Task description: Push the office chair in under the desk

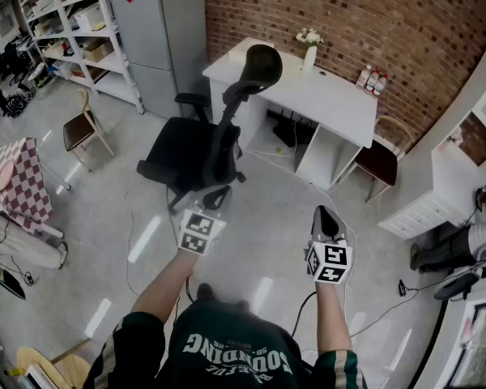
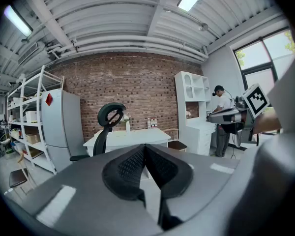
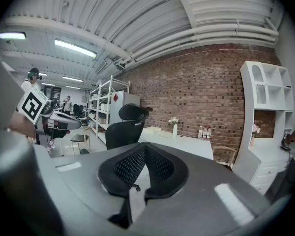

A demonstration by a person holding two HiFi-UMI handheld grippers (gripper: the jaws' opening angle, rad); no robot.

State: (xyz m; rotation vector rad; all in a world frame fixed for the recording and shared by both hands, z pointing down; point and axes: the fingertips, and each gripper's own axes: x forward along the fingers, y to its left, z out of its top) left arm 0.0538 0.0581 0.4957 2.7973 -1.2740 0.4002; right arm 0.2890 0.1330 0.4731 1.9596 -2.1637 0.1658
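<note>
Brick wall [image 1: 373,14] ahead — left gripper [image 1: 219,194], right gripper [image 1: 327,215] outstretched, jaws together, behind chair [image 1: 196,148].

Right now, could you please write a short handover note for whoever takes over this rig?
Left gripper: shut, empty, short of the chair.
Right gripper: shut, empty.
Black high-backed office chair: out on the floor off one end of the white desk, not under it.
Done: nothing yet.
To do: reach the chair's back and push it into the desk's opening.
</note>
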